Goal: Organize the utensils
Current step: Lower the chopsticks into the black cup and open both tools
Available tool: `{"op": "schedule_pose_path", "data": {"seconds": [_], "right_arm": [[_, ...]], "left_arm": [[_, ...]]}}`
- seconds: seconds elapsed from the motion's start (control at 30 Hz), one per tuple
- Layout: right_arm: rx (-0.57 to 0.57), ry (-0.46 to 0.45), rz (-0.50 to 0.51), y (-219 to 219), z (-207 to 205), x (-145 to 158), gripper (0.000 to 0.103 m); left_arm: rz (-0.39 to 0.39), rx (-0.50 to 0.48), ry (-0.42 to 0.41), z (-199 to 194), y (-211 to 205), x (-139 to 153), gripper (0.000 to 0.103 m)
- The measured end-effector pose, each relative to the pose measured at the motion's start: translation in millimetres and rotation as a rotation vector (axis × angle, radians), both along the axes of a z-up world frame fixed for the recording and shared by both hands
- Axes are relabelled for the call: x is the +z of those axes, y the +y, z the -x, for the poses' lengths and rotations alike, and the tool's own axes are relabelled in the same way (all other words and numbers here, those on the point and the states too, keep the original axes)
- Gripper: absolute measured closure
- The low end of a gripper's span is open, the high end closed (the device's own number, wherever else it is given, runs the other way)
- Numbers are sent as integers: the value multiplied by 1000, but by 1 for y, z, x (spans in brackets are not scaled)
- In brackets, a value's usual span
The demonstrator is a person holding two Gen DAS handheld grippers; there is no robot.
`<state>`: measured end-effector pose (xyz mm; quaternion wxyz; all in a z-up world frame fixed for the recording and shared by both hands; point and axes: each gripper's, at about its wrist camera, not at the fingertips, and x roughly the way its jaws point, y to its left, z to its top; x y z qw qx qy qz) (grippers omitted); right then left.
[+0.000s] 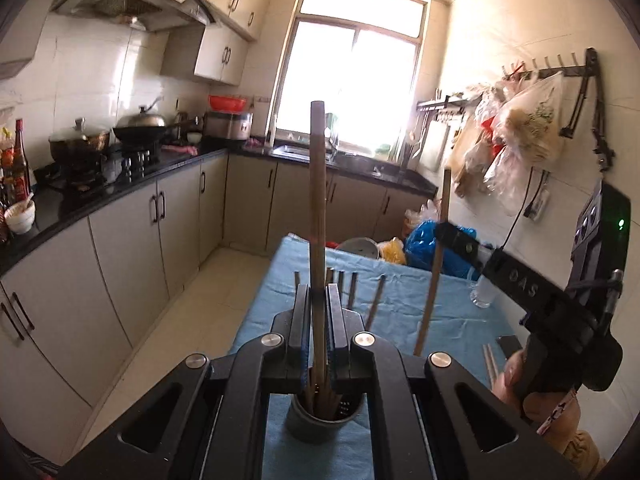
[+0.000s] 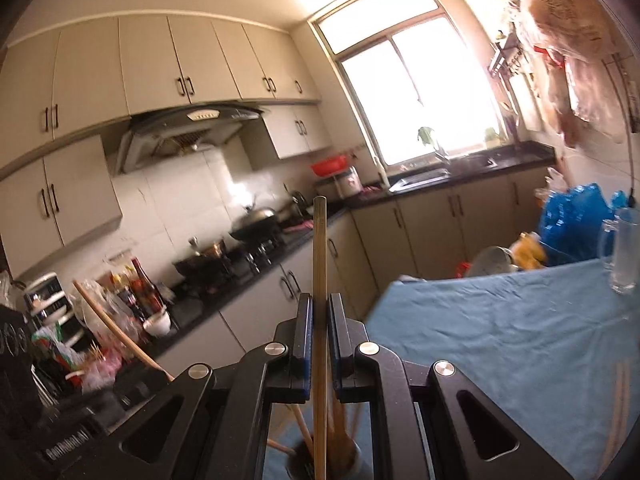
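Observation:
My left gripper [image 1: 319, 286] is shut on a wooden chopstick [image 1: 317, 200] that stands upright above a dark grey utensil holder [image 1: 324, 420] with several chopsticks in it. My right gripper [image 2: 320, 298] is shut on another upright chopstick [image 2: 320, 248], over the same holder [image 2: 332, 460], which is blurred here. In the left wrist view the right gripper [image 1: 445, 234] shows at the right, its chopstick [image 1: 434, 272] slightly tilted, with a hand [image 1: 516, 376] behind it. The left gripper's chopstick [image 2: 116, 332] slants at the lower left of the right wrist view. Loose chopsticks [image 1: 490, 360] lie on the cloth.
The table wears a blue cloth [image 1: 400, 304] with a glass [image 1: 482, 292] near its right side. Blue and yellow bags [image 1: 424, 244] sit past its far end. A counter [image 1: 100, 196] with pots and bottles runs along the left; bags hang on the right wall [image 1: 520, 128].

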<state>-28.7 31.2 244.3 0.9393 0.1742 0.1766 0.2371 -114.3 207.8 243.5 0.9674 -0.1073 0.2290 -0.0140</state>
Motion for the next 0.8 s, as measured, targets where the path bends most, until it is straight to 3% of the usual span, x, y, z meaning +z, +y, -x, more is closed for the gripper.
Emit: {"op": "schedule_pose_path", "data": {"seconds": [0.13, 0.33, 0.7, 0.77, 0.8], "right_arm": [[-57, -18, 40, 22, -21, -17, 95], [-66, 73, 67, 28, -43, -56, 95], [-18, 125, 98, 25, -37, -74, 93], [-20, 125, 95, 23, -34, -72, 83], [-22, 122, 89, 21, -33, -71, 71]], "left_arm": [[10, -19, 75, -29, 2, -21, 97], [32, -49, 170, -53, -1, -49, 97], [0, -36, 184, -49, -12, -57, 97], [-14, -24, 171, -44, -12, -54, 96], [-20, -18, 167, -41, -12, -53, 96]]}}
